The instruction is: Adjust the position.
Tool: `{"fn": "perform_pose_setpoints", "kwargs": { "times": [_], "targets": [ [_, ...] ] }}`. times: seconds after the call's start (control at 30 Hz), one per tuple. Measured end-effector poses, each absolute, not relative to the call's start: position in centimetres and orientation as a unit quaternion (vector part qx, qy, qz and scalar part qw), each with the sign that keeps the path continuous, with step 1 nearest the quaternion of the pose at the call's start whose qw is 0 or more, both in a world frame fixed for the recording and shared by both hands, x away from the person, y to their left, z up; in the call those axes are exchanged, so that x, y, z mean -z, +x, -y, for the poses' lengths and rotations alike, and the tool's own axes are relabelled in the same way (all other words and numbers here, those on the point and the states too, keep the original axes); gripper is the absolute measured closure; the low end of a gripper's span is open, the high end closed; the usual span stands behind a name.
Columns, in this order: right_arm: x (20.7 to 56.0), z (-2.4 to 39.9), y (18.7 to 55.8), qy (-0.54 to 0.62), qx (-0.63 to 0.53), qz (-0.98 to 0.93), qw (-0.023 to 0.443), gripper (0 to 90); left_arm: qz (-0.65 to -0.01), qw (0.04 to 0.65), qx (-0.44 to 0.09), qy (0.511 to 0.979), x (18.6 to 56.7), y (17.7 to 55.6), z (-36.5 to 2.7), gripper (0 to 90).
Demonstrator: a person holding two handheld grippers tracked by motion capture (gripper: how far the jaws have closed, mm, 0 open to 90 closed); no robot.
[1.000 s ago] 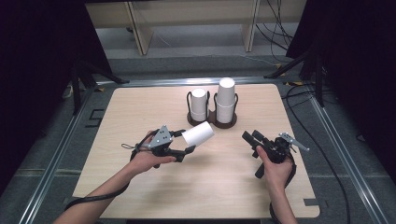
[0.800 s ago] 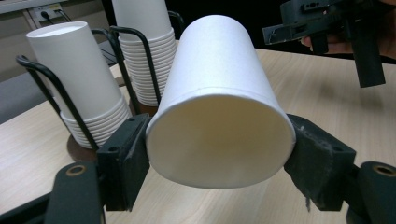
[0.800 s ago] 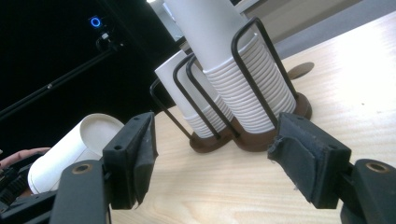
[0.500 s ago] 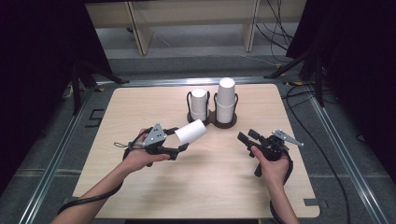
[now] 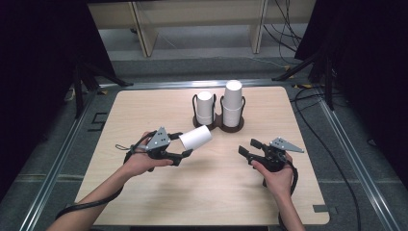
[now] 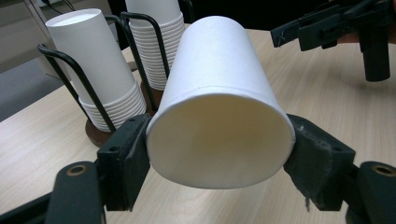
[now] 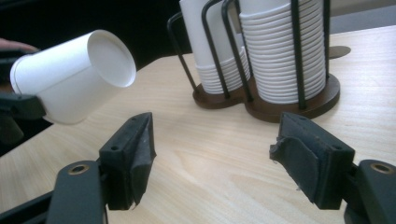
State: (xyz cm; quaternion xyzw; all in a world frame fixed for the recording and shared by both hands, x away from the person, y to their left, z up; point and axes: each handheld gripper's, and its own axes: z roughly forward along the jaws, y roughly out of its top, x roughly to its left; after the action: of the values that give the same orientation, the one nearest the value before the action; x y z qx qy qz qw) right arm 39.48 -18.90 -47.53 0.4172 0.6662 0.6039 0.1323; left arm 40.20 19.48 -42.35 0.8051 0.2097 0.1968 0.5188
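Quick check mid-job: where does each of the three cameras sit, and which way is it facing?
High view: above the person's side, looking forward and down on the table; both forearms, left claw and right claw show.
Left gripper view: rides the left claw, looking along its jaws, shut on the paper cup, toward the cup rack.
Right gripper view: rides the right claw, its jaws open, facing the rack.
Shared: cup and rack appear in all three.

A light wooden worktop (image 5: 144,202) sat on grey floor (image 5: 43,159). Toward its far edge stood a dark twin wire cup holder (image 5: 219,122) holding two stacks of white paper cups (image 5: 232,103). Beyond it, black cables (image 5: 288,29) trailed near pale wooden furniture legs (image 5: 144,29).
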Motion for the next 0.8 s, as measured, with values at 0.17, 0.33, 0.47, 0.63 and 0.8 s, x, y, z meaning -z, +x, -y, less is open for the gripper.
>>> {"fn": "perform_pose_setpoints", "kwargs": {
  "times": [0.17, 0.33, 0.47, 0.63, 0.8],
  "targets": [
    [47.7, 18.4, 39.4, 0.406, -0.599, -0.677, 0.133, 25.7, -0.203, 0.505, -0.189, 0.817, 42.2, 40.2, -20.0, 27.4],
    [47.5, 18.0, 39.5, 0.396, -0.592, -0.688, 0.136, 25.1, -0.201, 0.496, -0.191, 0.823, 42.2, 40.5, -20.3, 27.3],
    [47.3, 17.8, 39.4, 0.386, -0.583, -0.703, 0.130, 24.2, -0.195, 0.484, -0.185, 0.833, 42.1, 40.6, -20.4, 27.3],
    [47.4, 17.5, 39.4, 0.375, -0.579, -0.711, 0.134, 24.2, -0.192, 0.482, -0.186, 0.834, 41.9, 40.7, -20.3, 27.3],
    [47.4, 17.7, 39.4, 0.367, -0.570, -0.721, 0.143, 24.3, -0.184, 0.473, -0.182, 0.842, 41.7, 40.8, -20.3, 27.3]
  ]
}}
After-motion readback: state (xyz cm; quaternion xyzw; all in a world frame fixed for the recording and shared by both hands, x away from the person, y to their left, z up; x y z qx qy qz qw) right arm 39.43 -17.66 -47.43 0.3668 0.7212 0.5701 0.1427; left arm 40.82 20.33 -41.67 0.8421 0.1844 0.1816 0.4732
